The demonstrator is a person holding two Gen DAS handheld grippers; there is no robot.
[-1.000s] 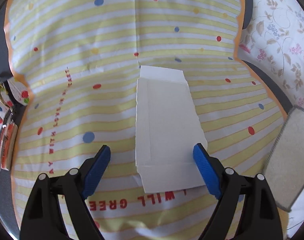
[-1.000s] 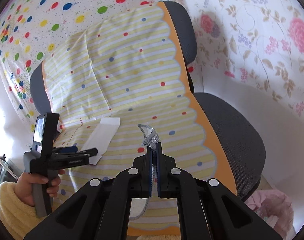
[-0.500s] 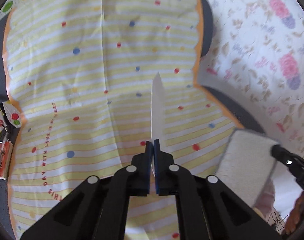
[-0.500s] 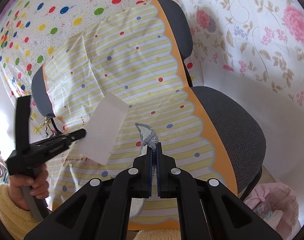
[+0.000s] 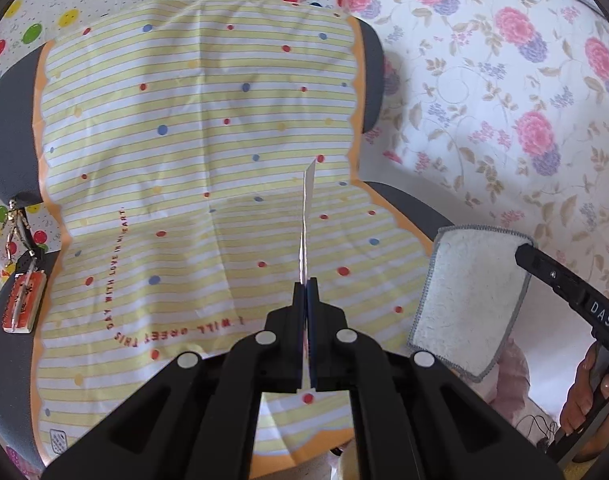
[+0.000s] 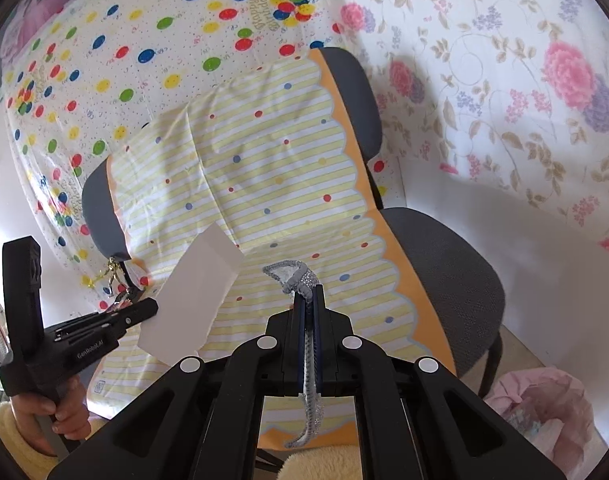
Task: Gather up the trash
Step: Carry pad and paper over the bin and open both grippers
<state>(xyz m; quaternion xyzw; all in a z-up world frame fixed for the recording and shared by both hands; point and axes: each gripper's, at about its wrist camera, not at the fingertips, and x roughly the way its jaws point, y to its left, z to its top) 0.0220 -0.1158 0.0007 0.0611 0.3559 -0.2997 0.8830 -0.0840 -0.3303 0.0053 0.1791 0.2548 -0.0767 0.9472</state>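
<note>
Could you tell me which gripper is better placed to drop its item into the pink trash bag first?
Probably the right gripper: the pink bag lies low on its side, by the chair. The left gripper, clamping the white paper, is across the chair.

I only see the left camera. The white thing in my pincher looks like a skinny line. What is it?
Observer: A flat white paper; you see it edge-on. The left gripper is shut on one edge.
Operator: Where's the trash bag?
Observer: A pink bag sits on the floor beside the chair, low on the right.
Operator: What grabs that fluffy cloth?
Observer: The right gripper, shut on the cloth's grey edge.
</note>
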